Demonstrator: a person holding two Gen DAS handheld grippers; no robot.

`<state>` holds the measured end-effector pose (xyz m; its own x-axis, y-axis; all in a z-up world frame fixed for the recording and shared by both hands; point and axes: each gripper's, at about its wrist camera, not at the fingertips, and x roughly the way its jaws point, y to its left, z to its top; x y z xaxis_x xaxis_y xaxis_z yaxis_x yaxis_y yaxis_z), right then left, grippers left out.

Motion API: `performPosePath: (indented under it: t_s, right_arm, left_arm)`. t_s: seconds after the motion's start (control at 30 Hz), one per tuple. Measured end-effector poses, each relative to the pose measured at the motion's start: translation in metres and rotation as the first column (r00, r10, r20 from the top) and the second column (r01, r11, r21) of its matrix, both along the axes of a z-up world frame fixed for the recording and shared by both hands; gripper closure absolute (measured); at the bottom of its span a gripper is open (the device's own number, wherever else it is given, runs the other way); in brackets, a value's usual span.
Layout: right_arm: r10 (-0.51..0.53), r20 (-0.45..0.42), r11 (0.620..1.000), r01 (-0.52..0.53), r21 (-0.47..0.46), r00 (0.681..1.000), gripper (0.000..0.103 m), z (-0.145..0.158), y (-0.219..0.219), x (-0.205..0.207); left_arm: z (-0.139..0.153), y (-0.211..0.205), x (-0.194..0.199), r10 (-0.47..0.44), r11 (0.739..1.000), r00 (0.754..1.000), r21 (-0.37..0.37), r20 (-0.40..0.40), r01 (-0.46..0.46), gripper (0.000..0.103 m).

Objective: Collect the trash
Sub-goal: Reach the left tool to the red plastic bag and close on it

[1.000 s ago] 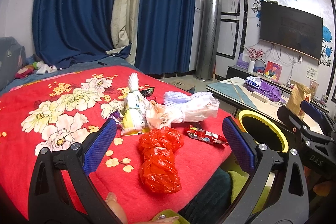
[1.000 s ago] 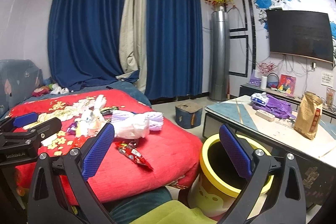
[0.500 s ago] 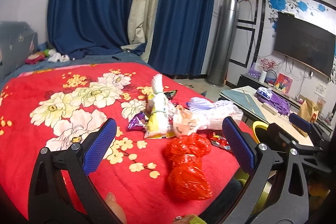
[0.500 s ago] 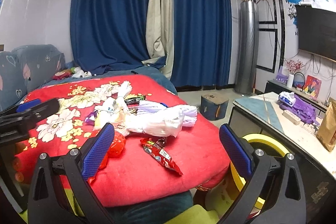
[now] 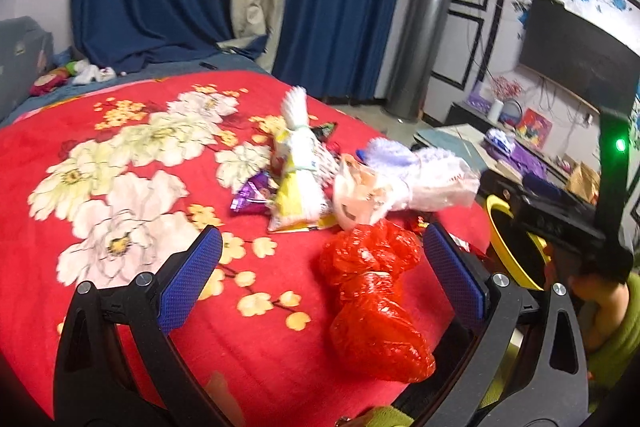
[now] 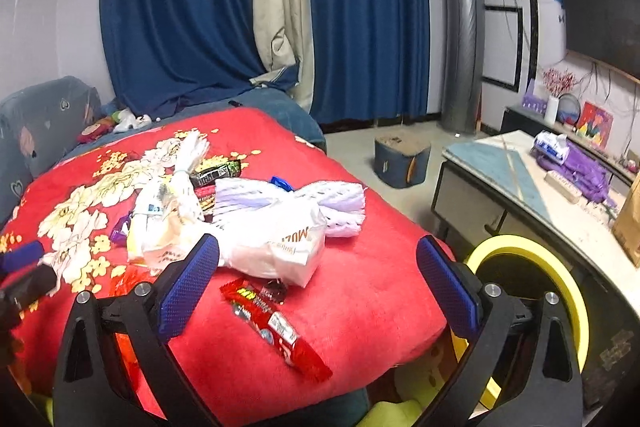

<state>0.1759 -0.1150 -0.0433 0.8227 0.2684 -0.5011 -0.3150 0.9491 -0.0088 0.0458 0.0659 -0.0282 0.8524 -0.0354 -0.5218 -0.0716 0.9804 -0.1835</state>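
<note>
Landmark: a bed (image 5: pixel 120 307) under a red flowered blanket (image 6: pixel 380 287), with the trash heaped on the blanket.
Left hand-held gripper (image 5: pixel 320 275): wide open, holding nothing, poised over the blanket's near edge; the red bag (image 5: pixel 372 303) lay between its blue pads, nearer the right pad, touching neither.
Right hand-held gripper (image 6: pixel 318 279): wide open, empty, over the bed's near corner; the red wrapper (image 6: pixel 276 327) lay between its fingers, no contact.
Red bag: crumpled plastic, on the blanket near the bed's front edge.
Red wrapper: flat on the blanket, just in front of the white bag (image 6: pixel 276 247).
White bag: mid-blanket, touching the purple-white foam net (image 6: pixel 288 199) behind it.
Yellow packet (image 5: pixel 300 195): beside the white bag, toward the bed's middle, with a purple wrapper (image 5: pixel 252 193) at its side.
Dark wrapper (image 6: pixel 216 171): farther back on the blanket.
Bin (image 6: pixel 532 255): yellow-rimmed, open, on the floor just off the bed's near corner, between bed and bench (image 6: pixel 520 187).
Bench: beyond the bin from the bed, carrying purple items and a brown paper bag.
</note>
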Motion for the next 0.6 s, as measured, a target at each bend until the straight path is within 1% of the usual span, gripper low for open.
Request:
performPosePath:
  t_s: [0.07, 0.1, 0.17, 0.2, 0.27, 0.33, 0.4, 0.47, 0.5, 0.57, 0.6]
  right_arm:
    - [0.011, -0.023, 1.000, -0.011, -0.005, 1.000, 0.016, -0.002, 0.000, 0.010]
    - [0.019, -0.042, 1.000, -0.019, -0.001, 0.999, 0.018, -0.003, 0.000, 0.015]
    - [0.022, -0.068, 1.000, -0.022, 0.006, 0.997, 0.025, -0.005, -0.001, 0.023]
    - [0.025, -0.080, 1.000, -0.024, 0.013, 0.996, 0.027, -0.006, -0.002, 0.026]
    - [0.033, -0.114, 0.999, -0.029, 0.045, 0.993, 0.034, -0.008, -0.006, 0.035]
    - [0.043, -0.141, 0.997, -0.033, 0.075, 0.989, 0.038, -0.010, -0.008, 0.041]
    - [0.056, -0.168, 0.993, -0.037, 0.112, 0.984, 0.043, -0.013, -0.009, 0.046]
    - [0.062, -0.188, 0.990, -0.037, 0.134, 0.980, 0.054, -0.014, -0.010, 0.050]
    - [0.069, -0.200, 0.988, -0.040, 0.147, 0.977, 0.056, -0.016, -0.009, 0.051]
    - [0.085, -0.217, 0.986, -0.050, 0.161, 0.972, 0.068, -0.018, -0.006, 0.052]
    - [0.092, -0.223, 0.985, -0.055, 0.166, 0.970, 0.072, -0.019, -0.005, 0.052]
  left_arm:
    - [-0.003, -0.007, 0.011, -0.039, 0.999, 0.999, 0.013, -0.027, 0.039, 0.011]
    - [-0.004, -0.011, 0.016, -0.057, 0.998, 0.997, 0.018, -0.042, 0.058, 0.011]
    - [-0.008, -0.016, 0.024, -0.092, 0.996, 0.994, 0.014, -0.067, 0.093, 0.011]
    - [-0.012, -0.020, 0.030, -0.114, 0.993, 0.989, 0.005, -0.090, 0.115, 0.011]
    - [-0.019, -0.024, 0.037, -0.132, 0.991, 0.984, 0.003, -0.120, 0.133, 0.011]
    - [-0.026, -0.026, 0.044, -0.138, 0.990, 0.979, 0.010, -0.152, 0.141, 0.011]
    - [-0.031, -0.025, 0.047, -0.137, 0.990, 0.976, -0.001, -0.170, 0.139, 0.011]
    - [-0.035, -0.024, 0.048, -0.137, 0.990, 0.973, -0.015, -0.184, 0.137, 0.011]
    - [-0.037, -0.023, 0.048, -0.138, 0.990, 0.972, -0.020, -0.193, 0.136, 0.011]
    - [-0.040, -0.021, 0.048, -0.137, 0.991, 0.969, -0.030, -0.204, 0.134, 0.015]
    - [-0.042, -0.020, 0.047, -0.138, 0.990, 0.968, -0.035, -0.212, 0.133, 0.019]
